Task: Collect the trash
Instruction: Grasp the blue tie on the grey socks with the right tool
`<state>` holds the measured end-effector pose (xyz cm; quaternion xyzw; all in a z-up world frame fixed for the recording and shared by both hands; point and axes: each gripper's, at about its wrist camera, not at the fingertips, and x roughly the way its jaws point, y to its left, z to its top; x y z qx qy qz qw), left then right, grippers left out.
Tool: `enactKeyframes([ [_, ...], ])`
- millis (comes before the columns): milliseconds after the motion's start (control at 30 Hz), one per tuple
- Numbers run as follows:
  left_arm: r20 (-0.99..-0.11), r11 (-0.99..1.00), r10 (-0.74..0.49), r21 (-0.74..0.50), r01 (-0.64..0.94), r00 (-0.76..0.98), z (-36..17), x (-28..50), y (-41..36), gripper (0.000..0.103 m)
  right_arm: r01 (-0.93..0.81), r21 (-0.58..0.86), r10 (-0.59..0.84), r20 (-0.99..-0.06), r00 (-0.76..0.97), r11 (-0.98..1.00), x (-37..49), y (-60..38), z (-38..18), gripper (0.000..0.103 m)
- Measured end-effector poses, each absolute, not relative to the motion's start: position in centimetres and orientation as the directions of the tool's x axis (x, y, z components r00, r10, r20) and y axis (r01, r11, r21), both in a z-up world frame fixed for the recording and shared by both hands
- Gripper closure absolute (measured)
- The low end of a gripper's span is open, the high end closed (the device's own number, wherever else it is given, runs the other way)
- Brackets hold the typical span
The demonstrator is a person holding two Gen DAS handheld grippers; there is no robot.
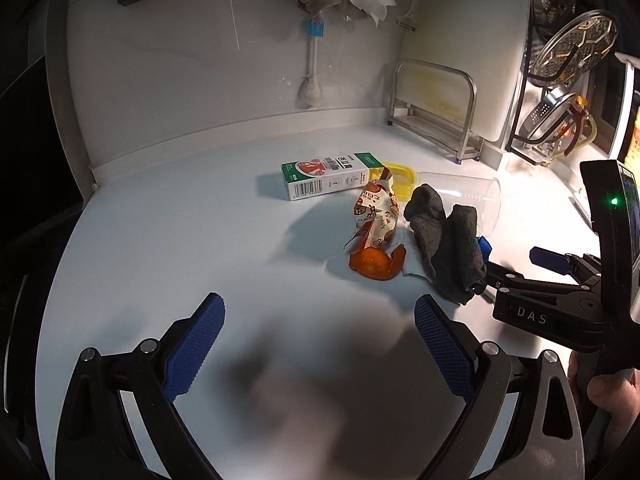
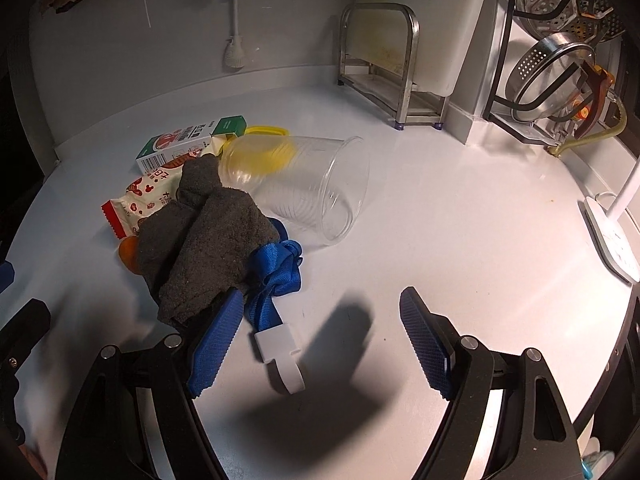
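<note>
A small heap of litter lies on the white counter (image 1: 160, 248): a green-and-white carton (image 1: 328, 176), a crumpled snack wrapper (image 1: 376, 212), an orange peel (image 1: 374, 264) on a white tissue, a grey cloth (image 1: 444, 240) and a clear plastic cup (image 2: 308, 188) on its side over a yellow lid (image 2: 272, 148). My left gripper (image 1: 320, 320) is open, short of the peel, holding nothing. My right gripper (image 2: 320, 312) is open too. Its left finger (image 2: 224, 320) sits at the near edge of the grey cloth (image 2: 204, 240), beside a blue strap (image 2: 276, 276) with a white hook (image 2: 280, 356).
A steel rack (image 1: 432, 108) and a white board stand at the back right. A dish rack with strainers (image 2: 552, 72) lines the right side. A brush (image 2: 236, 20) hangs on the back wall. A white device (image 2: 608, 240) lies at the counter's right edge.
</note>
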<state>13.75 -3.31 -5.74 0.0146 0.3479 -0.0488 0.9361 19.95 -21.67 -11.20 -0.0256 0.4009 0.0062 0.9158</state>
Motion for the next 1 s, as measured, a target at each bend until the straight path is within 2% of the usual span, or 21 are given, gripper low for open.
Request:
enactKeyframes([
  [433, -0.657, 0.995, -0.083, -0.011, 0.101, 0.749, -5.8, 14.0, -3.4, 0.009, -0.048, -0.056, -0.01, -0.749, 0.663, 0.997, 21.2, -21.0, -11.2, 0.028],
  [633, -0.665, 0.995, -0.085, -0.011, 0.104, 0.742, -6.0, 14.1, -3.6, 0.009, -0.087, -0.045, 0.022, -0.76, 0.649, 0.995, 21.7, -20.6, -11.4, 0.06],
  [700, -0.669, 0.994, -0.091, -0.015, 0.108, 0.738, -6.0, 14.1, -3.8, 0.009, -0.1, -0.042, 0.033, -0.761, 0.648, 0.994, 21.5, -20.4, -11.5, 0.086],
  [1000, -0.681, 0.99, -0.117, -0.026, 0.135, 0.723, -6.1, 14.2, -6.3, 0.009, -0.077, 0.013, 0.062, -0.73, 0.681, 0.997, 18.6, -22.5, -10.3, 0.091],
])
